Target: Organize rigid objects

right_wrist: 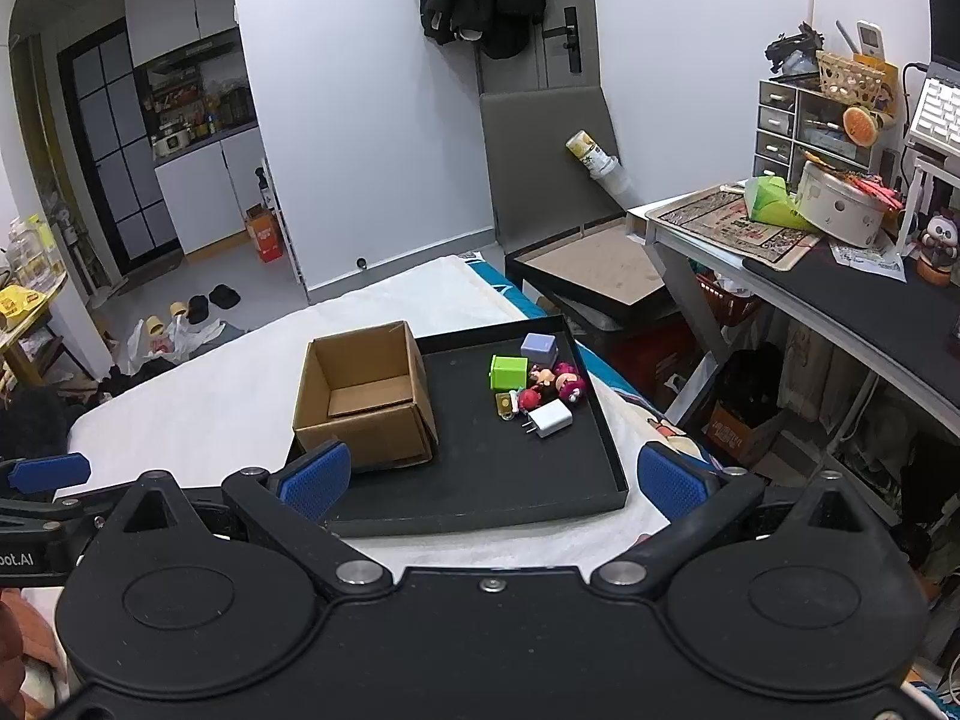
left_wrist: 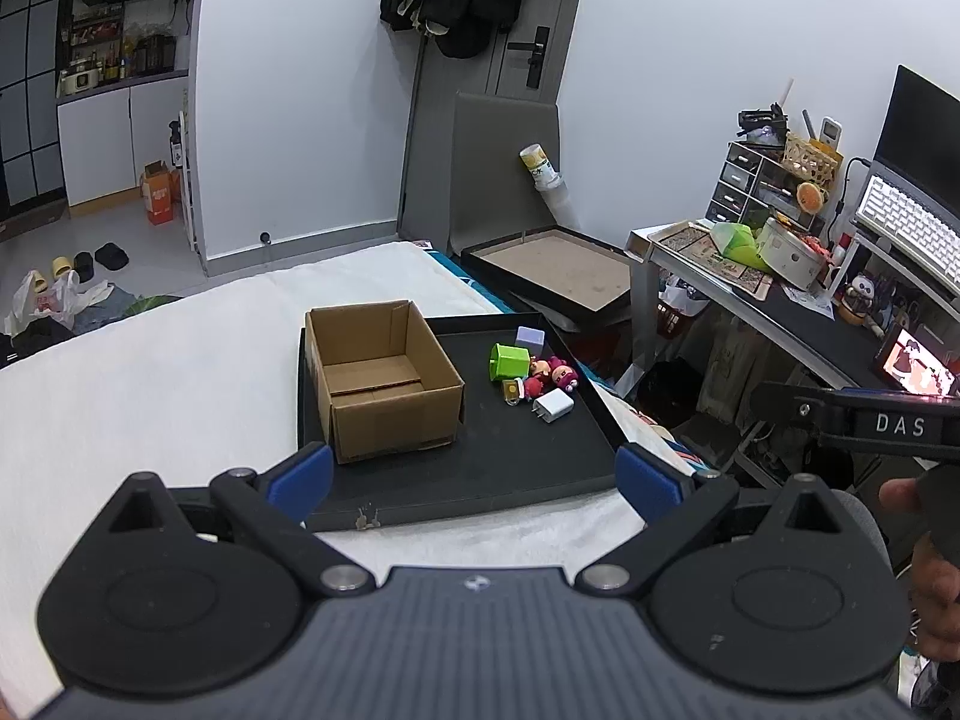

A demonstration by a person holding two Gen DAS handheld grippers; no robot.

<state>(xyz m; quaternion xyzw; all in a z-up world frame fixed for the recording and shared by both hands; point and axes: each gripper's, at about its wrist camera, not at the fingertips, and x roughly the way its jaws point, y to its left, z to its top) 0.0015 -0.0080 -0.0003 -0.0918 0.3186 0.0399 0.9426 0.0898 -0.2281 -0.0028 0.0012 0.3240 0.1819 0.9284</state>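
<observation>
A black tray (left_wrist: 480, 480) (right_wrist: 510, 480) lies on a white bed. On its left stands an open, empty cardboard box (left_wrist: 384, 378) (right_wrist: 366, 396). At its far right sits a small pile: a green cube (left_wrist: 510, 361) (right_wrist: 509, 372), a lilac cube (left_wrist: 530, 337) (right_wrist: 540, 349), red and pink toy figures (left_wrist: 552, 375) (right_wrist: 558, 384), a small yellow piece (left_wrist: 512, 390) and a white charger plug (left_wrist: 555, 405) (right_wrist: 551, 419). My left gripper (left_wrist: 474, 477) hovers open near the tray's front edge. My right gripper (right_wrist: 492, 477) is open there too, holding nothing.
The white bed (left_wrist: 150, 390) spreads left. A cluttered desk (left_wrist: 780, 276) (right_wrist: 840, 264) stands right of the tray. A dark chair with a shallow box (left_wrist: 552, 264) lies beyond the bed. Shoes and bags litter the floor (left_wrist: 72, 282). A hand (left_wrist: 936, 570) shows at right.
</observation>
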